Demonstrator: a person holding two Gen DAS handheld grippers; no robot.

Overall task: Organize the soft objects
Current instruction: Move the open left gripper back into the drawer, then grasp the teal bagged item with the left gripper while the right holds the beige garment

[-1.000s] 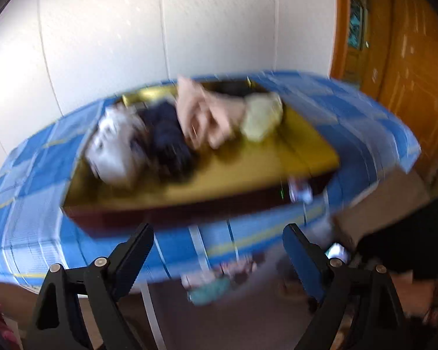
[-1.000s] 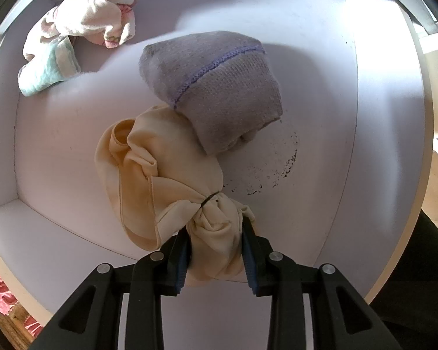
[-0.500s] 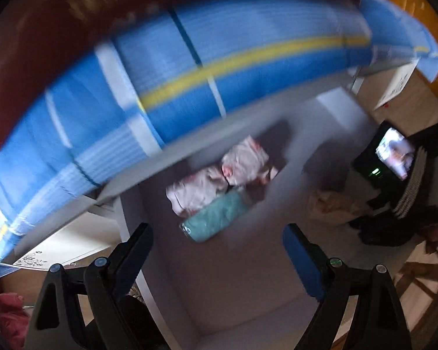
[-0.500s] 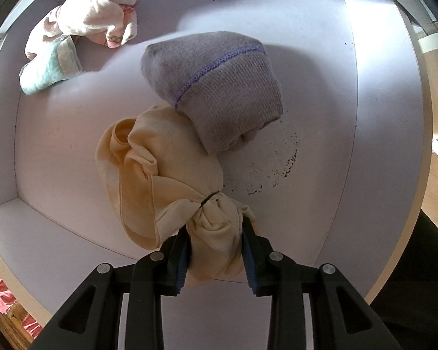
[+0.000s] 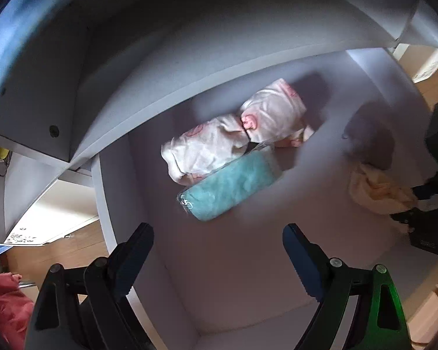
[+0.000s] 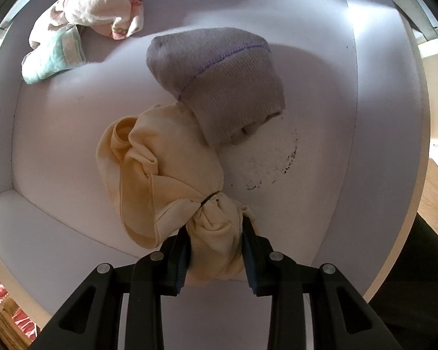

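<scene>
Left gripper has dropped from the blue checked table view into the white drawer, jaws wide, nothing between them. It hangs over the teal rolled cloth, which touches the pink-print white bundle. Right gripper unchanged: clamped on the cream cloth bundle, which rests on the drawer floor against the grey sock roll.

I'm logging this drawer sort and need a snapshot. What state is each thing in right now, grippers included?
Left gripper: open, empty, above the drawer floor.
Right gripper: shut on the cream cloth.
Cream cloth: bunched, tied with a dark band, resting on the drawer floor.
Grey sock bundle: rolled up, touching the cream cloth.
Teal roll: rolled, lying against the pink-and-white bundles.
Pink-and-white bundles: crumpled, side by side.
White drawer: open.
</scene>
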